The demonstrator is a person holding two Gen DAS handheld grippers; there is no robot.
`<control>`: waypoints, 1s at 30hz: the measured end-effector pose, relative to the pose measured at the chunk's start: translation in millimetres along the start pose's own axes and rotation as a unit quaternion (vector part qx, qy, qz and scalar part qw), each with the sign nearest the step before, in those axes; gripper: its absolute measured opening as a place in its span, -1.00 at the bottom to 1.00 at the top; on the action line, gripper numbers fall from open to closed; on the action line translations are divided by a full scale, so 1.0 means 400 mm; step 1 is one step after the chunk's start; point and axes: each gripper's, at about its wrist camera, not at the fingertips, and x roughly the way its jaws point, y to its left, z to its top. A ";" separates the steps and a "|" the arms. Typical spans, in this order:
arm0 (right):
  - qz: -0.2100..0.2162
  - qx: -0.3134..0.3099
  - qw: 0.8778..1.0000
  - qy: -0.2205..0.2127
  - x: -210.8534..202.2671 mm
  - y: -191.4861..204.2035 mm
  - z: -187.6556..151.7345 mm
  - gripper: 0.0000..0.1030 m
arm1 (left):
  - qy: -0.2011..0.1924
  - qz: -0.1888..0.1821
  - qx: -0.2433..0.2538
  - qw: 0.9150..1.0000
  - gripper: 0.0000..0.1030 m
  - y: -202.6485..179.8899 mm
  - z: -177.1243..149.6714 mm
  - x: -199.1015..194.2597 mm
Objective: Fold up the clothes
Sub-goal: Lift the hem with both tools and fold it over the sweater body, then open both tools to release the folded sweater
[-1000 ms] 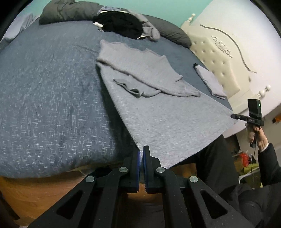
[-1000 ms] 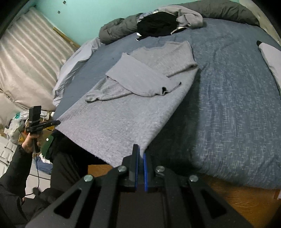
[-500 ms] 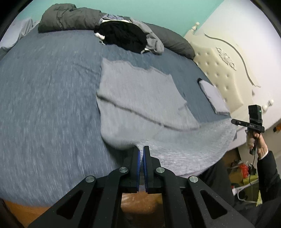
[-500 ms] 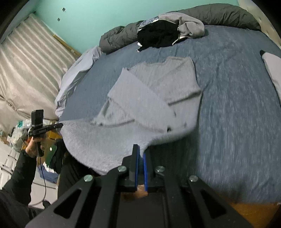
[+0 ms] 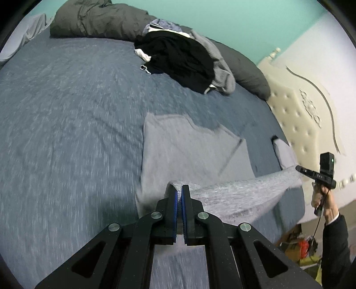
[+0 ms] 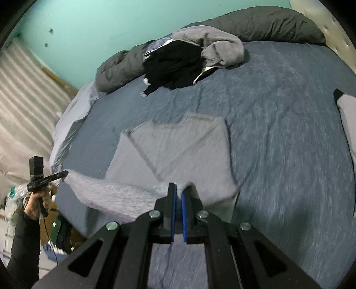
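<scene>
over the blue bedspread [image 5: 66, 133], the left gripper [image 5: 179, 191] and right gripper [image 6: 178, 191] each clamp a hem corner of the grey sweater [image 5: 189, 151], its hem stretched between them above its body, which lies flat mid-bed.

No readable text, labels or numbers anywhere.

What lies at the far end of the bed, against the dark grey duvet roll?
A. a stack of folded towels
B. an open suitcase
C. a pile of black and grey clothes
C: a loose pile of black and grey clothes rests on the blue bedspread beside the rolled duvet.
</scene>
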 end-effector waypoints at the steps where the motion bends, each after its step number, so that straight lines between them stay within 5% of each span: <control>1: -0.005 0.001 1.000 0.000 0.019 -0.006 0.023 -0.92 | 0.001 0.001 -0.003 1.000 -0.94 0.007 0.026 0.022; 12: -0.049 0.024 0.998 0.000 0.242 -0.125 0.235 -0.92 | 0.002 0.021 -0.034 0.999 -0.93 0.098 0.236 0.269; 20: -0.090 0.039 0.995 -0.015 0.426 -0.203 0.263 -0.86 | -0.003 0.056 -0.069 0.996 -0.79 0.166 0.226 0.420; 24: -0.101 0.047 0.993 -0.034 0.453 -0.228 0.245 -0.77 | -0.057 0.093 -0.037 0.993 -0.20 0.143 0.205 0.377; 27: -0.117 0.019 0.992 -0.050 0.431 -0.215 0.234 -0.40 | -0.078 0.104 -0.007 0.992 -0.20 0.114 0.184 0.335; 28: -0.126 0.013 0.990 -0.060 0.415 -0.213 0.230 -0.02 | -0.081 0.107 0.006 0.991 -0.20 0.099 0.172 0.322; 30: -0.128 0.013 0.988 -0.084 0.380 -0.215 0.222 0.11 | -0.084 0.104 0.033 0.990 -0.20 0.063 0.137 0.300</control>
